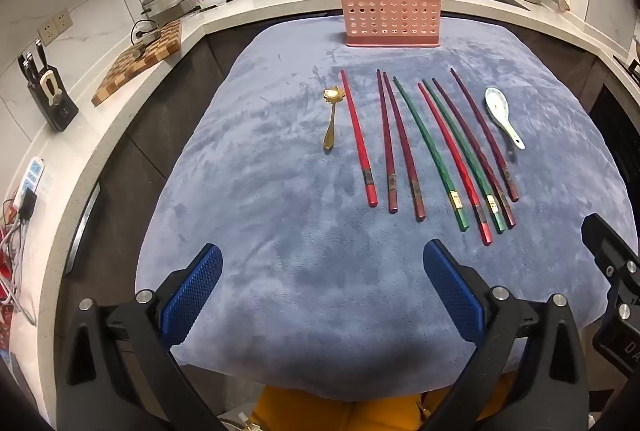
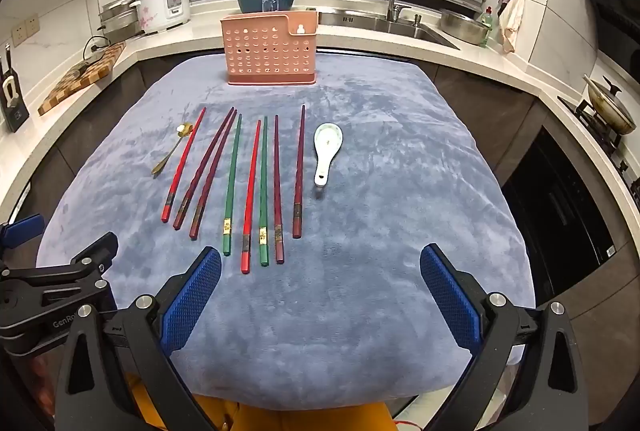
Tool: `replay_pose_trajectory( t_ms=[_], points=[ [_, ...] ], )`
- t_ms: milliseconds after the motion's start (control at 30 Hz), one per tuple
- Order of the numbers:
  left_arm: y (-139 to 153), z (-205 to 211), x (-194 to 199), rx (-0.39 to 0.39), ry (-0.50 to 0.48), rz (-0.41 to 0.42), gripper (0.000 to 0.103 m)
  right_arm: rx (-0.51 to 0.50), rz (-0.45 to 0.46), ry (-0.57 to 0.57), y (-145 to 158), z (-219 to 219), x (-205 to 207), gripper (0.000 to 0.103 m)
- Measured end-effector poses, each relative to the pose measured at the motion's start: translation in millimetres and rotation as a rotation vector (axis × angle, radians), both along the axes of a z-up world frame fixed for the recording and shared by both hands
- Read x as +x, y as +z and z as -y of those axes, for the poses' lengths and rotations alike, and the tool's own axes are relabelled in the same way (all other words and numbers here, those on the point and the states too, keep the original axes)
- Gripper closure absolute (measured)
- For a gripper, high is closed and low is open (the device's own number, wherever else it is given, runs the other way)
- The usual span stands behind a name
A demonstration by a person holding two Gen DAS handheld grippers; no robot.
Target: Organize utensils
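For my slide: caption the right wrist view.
Open right gripper faces eight chopsticks, two spoons and a pink holder.

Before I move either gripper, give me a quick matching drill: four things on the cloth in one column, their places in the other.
1. gold spoon
2. white ceramic spoon
3. pink holder
4. chopsticks

A. far edge of the cloth, upright
B. left end of the row
C. right end of the row
D. lying between the two spoons

Pairs: 1-B, 2-C, 3-A, 4-D
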State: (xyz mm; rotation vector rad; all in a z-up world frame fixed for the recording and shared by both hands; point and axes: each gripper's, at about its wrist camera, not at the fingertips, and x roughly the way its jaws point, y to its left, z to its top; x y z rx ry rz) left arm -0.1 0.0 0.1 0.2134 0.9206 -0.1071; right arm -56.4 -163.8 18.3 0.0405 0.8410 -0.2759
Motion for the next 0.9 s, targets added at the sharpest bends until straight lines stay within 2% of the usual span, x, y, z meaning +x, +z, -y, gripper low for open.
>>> replay_pose_trajectory(
  t_ms=[900],
  points=[
    [0.4, 1.7, 3.9, 0.009, 0.002, 0.017, 0.007, 0.016, 0.004, -0.005, -2.2, 5.8, 7.2, 0.007]
  ],
)
